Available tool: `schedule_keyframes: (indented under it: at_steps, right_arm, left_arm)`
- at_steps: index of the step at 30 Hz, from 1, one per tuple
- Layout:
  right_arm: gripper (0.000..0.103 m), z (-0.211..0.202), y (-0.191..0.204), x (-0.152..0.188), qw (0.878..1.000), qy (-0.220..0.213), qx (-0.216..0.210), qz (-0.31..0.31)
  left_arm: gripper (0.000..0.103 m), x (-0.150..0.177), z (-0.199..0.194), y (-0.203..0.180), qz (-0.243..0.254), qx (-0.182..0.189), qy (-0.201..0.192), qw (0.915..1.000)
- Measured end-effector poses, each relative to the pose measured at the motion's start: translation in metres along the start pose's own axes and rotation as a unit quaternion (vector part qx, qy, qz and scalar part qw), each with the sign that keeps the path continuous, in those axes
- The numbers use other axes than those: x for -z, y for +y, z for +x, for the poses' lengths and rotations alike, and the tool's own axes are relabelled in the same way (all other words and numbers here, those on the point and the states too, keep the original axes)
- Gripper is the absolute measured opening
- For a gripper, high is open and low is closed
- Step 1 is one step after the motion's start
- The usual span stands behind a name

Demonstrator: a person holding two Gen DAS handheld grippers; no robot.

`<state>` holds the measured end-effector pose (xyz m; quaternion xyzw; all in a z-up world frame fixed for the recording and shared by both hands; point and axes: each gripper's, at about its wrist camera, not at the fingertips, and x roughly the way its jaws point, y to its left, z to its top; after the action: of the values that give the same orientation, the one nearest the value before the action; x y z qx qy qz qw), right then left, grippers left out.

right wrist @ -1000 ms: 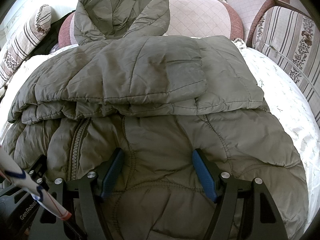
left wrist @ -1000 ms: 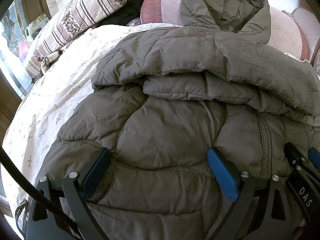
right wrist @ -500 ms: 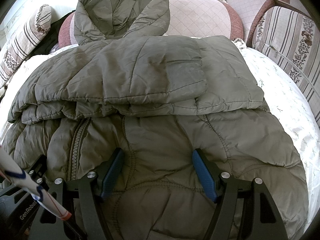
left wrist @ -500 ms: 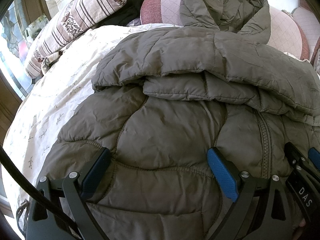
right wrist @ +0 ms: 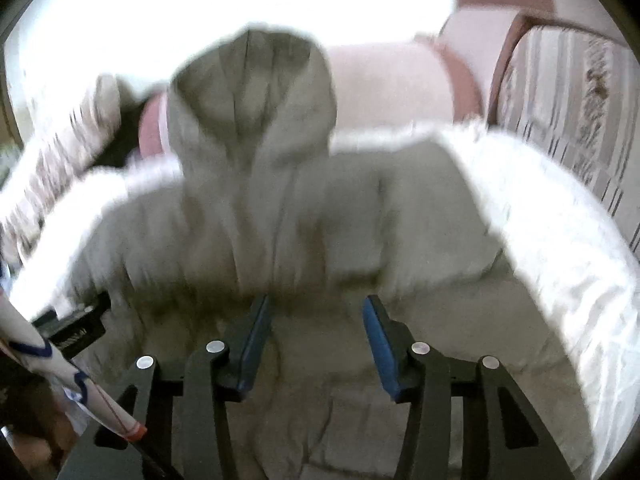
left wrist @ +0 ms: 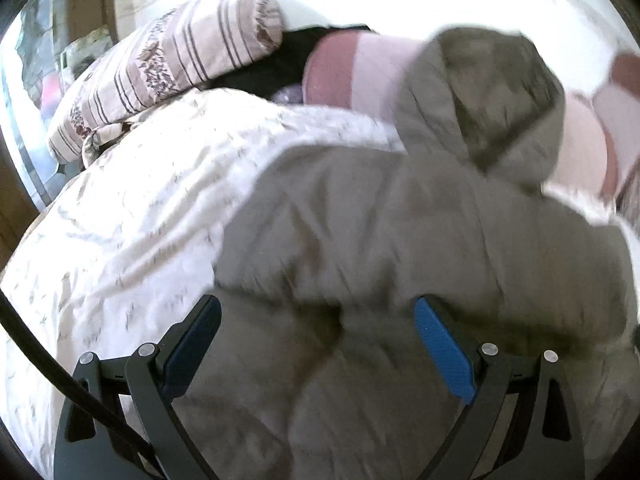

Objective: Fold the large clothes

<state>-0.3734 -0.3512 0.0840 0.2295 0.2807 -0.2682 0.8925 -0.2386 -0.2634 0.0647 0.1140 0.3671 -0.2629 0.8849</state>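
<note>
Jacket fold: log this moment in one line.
stage: lifting hem | jacket: on bed | left gripper: open | right gripper: closing on hem

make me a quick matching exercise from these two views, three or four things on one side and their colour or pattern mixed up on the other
Things:
1. jacket
2. bedsheet
3. long pillow
4. gripper pads

Colour or pattern:
A. blue
B. white with a faint print
C. olive grey, quilted
D. striped with floral bands

Pairs: 1-C, 2-B, 3-D, 4-A
</note>
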Motion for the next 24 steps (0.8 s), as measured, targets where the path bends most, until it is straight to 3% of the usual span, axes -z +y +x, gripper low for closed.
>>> schedule_keyframes:
  at_steps: [2,5,7,11,18,24]
  right_arm:
    - [0.052,-0.010,-0.006,-0.013,0.999,-0.038,0.013,0.006]
    - [0.052,0.005,-0.013,-0.026,0.998,-0.048,0.033,0.000]
    - [0.046,0.029,-0.022,-0.024,0.999,-0.020,0.049,0.008]
    - [0.046,0.074,-0.040,-0.009,0.997,0.062,0.026,0.040]
    - [0.048,0.073,-0.045,-0.003,0.997,0.065,0.026,0.041]
    - [0.049,0.076,-0.039,-0.008,0.997,0.065,0.029,0.039]
  left_arm:
    - [0.097,-0.009,0.008,0.009,-0.011,-0.005,-0.007,0.9999]
    - [0.097,-0.012,0.030,0.012,-0.012,0.001,0.021,0.9997]
    - [0.097,-0.010,0.038,0.013,-0.016,0.008,0.038,0.9991]
    - [0.097,-0.006,0.052,0.010,-0.010,0.006,0.060,0.9981]
    - [0.097,-0.002,0.039,0.006,-0.006,-0.003,0.039,0.9992]
    - [0.097,-0.001,0.008,-0.008,0.013,0.025,-0.015,0.9995]
